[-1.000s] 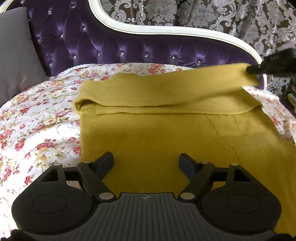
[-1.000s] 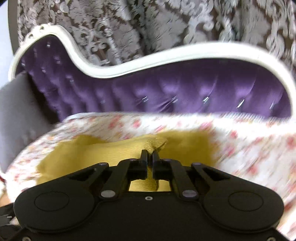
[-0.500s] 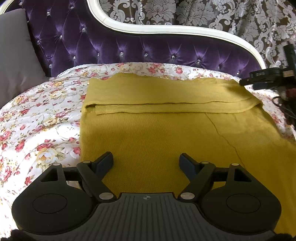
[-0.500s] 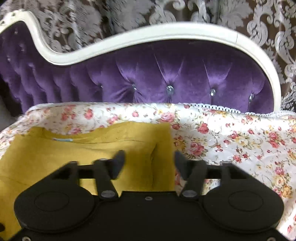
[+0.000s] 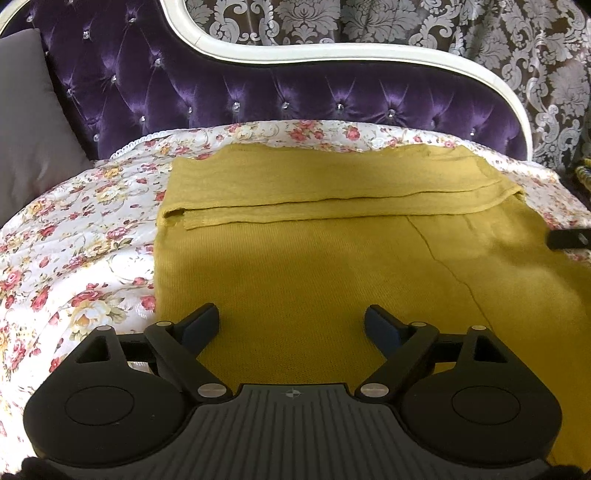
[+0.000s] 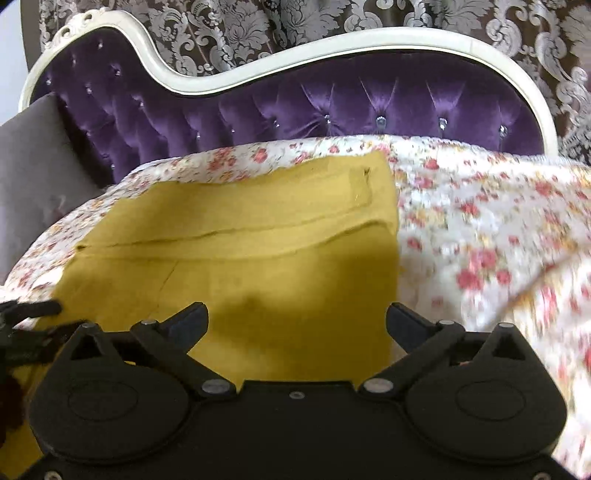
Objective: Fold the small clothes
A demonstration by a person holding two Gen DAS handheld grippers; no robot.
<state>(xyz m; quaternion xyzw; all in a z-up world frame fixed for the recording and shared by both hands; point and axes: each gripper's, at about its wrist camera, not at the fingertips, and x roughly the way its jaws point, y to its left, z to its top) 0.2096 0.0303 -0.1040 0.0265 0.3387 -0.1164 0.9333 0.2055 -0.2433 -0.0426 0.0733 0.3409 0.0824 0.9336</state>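
A mustard-yellow knit garment [image 5: 314,258] lies flat on the floral bedspread [image 5: 74,229]. Its far edge is folded over toward me into a band [image 5: 332,188]. My left gripper [image 5: 291,325] is open and empty, hovering over the garment's near left part. My right gripper [image 6: 297,321] is open and empty over the garment's [image 6: 258,266] near right part, close to its right edge. A finger of the right gripper shows at the right edge of the left wrist view [image 5: 569,238].
A purple tufted headboard [image 5: 295,96] with a white frame stands behind the bedspread [image 6: 480,229]. A grey cushion [image 5: 29,118] leans at the left. Patterned curtains [image 5: 443,26] hang behind. Part of the left gripper shows at the left edge of the right wrist view [image 6: 26,314].
My right gripper carried the garment's far edge over, let it go and opened. It then pulled back toward me. The fold now lies flat. The left gripper has stayed still.
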